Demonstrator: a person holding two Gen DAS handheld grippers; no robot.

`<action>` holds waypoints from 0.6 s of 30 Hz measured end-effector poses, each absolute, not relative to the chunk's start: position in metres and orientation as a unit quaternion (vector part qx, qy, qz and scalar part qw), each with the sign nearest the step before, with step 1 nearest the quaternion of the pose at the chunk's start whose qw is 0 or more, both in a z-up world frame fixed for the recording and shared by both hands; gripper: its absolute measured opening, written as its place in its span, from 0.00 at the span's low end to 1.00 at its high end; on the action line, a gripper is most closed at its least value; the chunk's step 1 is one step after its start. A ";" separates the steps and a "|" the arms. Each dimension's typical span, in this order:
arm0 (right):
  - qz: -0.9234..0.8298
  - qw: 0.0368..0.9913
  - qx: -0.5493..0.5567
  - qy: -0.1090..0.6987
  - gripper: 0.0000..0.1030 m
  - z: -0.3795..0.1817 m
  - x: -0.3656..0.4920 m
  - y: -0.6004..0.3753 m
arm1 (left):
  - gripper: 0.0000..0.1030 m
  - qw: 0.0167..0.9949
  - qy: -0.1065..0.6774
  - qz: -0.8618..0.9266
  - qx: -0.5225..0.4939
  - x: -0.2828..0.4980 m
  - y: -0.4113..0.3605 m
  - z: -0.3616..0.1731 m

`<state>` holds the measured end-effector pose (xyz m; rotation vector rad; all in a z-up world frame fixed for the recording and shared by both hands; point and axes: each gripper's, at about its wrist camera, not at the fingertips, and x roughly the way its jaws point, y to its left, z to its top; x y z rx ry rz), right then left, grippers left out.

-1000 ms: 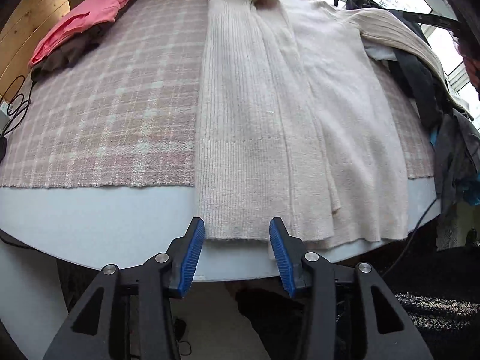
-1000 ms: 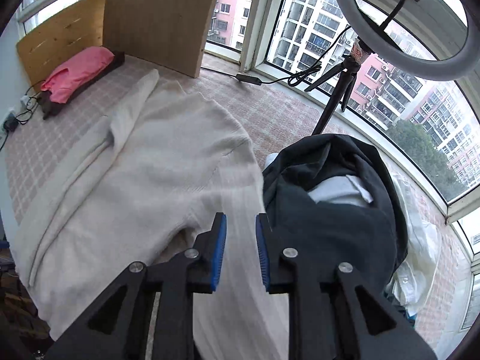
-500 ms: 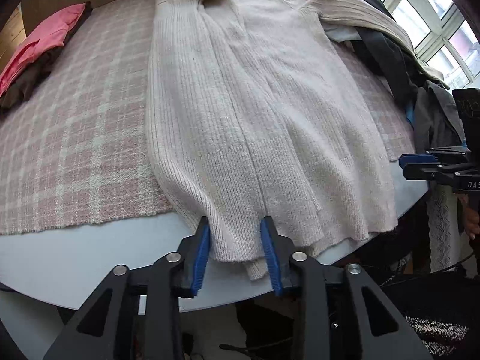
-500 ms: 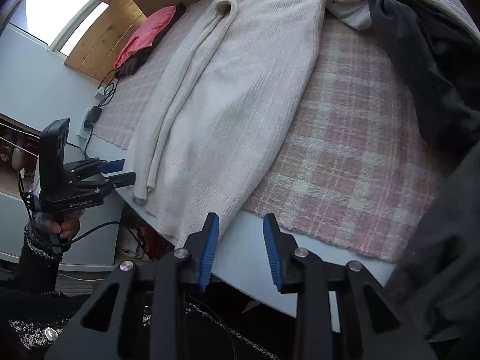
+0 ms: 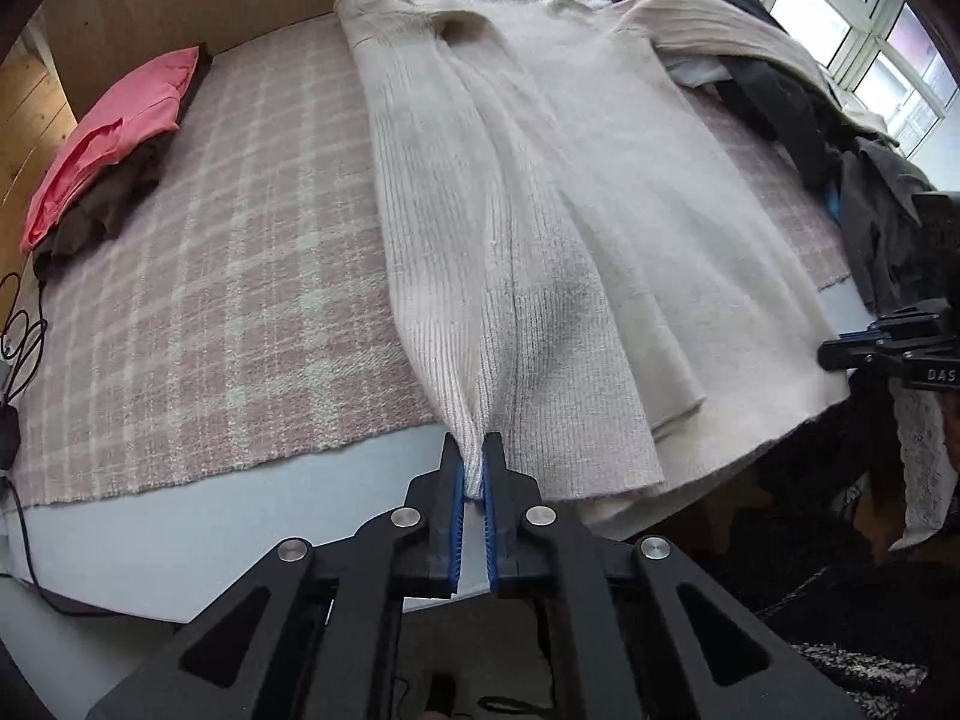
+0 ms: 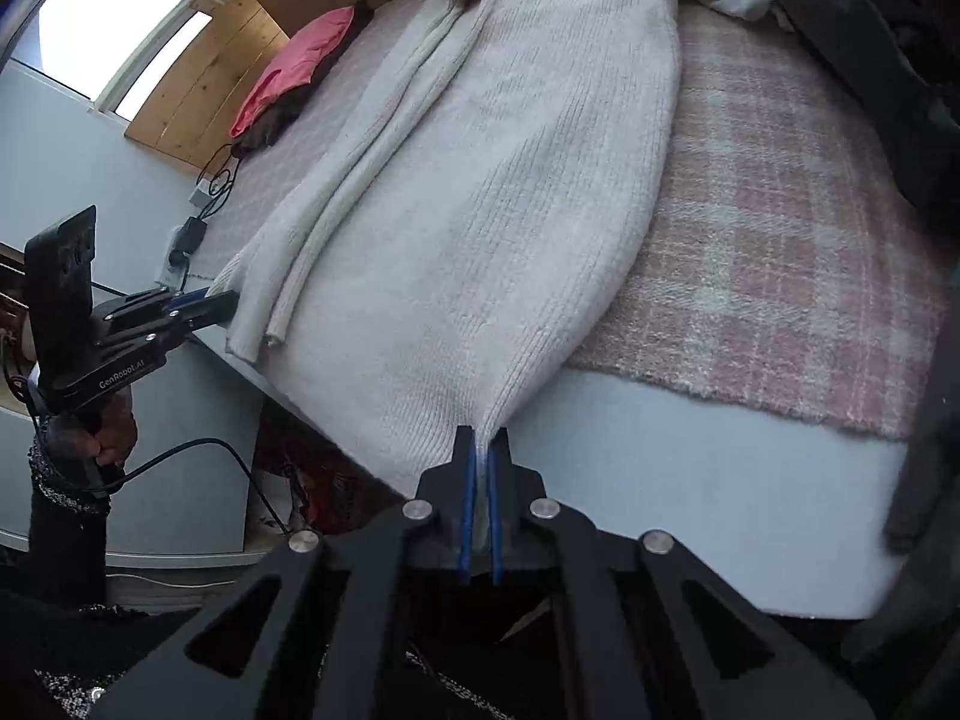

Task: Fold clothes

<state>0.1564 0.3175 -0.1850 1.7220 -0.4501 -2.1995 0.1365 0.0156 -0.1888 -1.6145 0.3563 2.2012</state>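
Claws (image 5: 474, 468) pinching cardigan (image 5: 540, 228) hem

The right gripper (image 6: 478, 468) sits at bottom centre, its blue pads closed on the hem corner of the cream cardigan (image 6: 480, 180). The cardigan runs from there up to the top of the frame, lying on a pink plaid blanket (image 6: 780, 276) over a white table (image 6: 690, 492). At left, the left gripper (image 6: 204, 306) pinches the cardigan's other hem corner. A pink garment (image 6: 294, 66) lies upper left; dark clothes (image 6: 870, 60) are piled upper right.
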 end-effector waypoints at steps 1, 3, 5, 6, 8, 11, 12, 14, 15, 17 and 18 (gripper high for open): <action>-0.761 0.152 0.610 -0.159 0.05 -0.187 0.156 0.319 | 0.05 0.189 0.136 0.779 -0.582 0.135 0.014 -0.197; -0.740 0.150 0.630 -0.182 0.10 -0.187 0.154 0.327 | 0.06 0.181 0.134 0.782 -0.581 0.134 0.008 -0.197; -0.758 0.146 0.602 -0.205 0.12 -0.169 0.153 0.346 | 0.08 0.192 0.122 0.793 -0.565 0.140 0.006 -0.181; -0.770 0.143 0.583 -0.216 0.12 -0.159 0.152 0.356 | 0.08 0.204 0.127 0.797 -0.554 0.146 0.008 -0.171; -0.793 0.127 0.561 -0.203 0.12 -0.142 0.142 0.372 | 0.12 0.243 0.140 0.793 -0.540 0.159 0.031 -0.160; -0.819 0.111 0.539 -0.161 0.12 -0.127 0.120 0.387 | 0.23 0.295 0.157 0.780 -0.529 0.180 0.083 -0.157; -0.821 0.116 0.540 -0.143 0.12 -0.128 0.109 0.385 | 0.23 0.313 0.156 0.776 -0.525 0.187 0.105 -0.159; -0.818 0.123 0.551 -0.107 0.12 -0.137 0.088 0.377 | 0.28 0.345 0.156 0.764 -0.523 0.196 0.148 -0.165; -0.813 0.126 0.559 -0.100 0.12 -0.144 0.081 0.378 | 0.28 0.356 0.158 0.755 -0.528 0.199 0.169 -0.170; -0.800 0.135 0.575 -0.102 0.12 -0.158 0.068 0.385 | 0.28 0.377 0.160 0.737 -0.538 0.207 0.206 -0.179; -0.794 0.144 0.581 -0.109 0.12 -0.163 0.063 0.388 | 0.28 0.383 0.164 0.727 -0.546 0.210 0.221 -0.185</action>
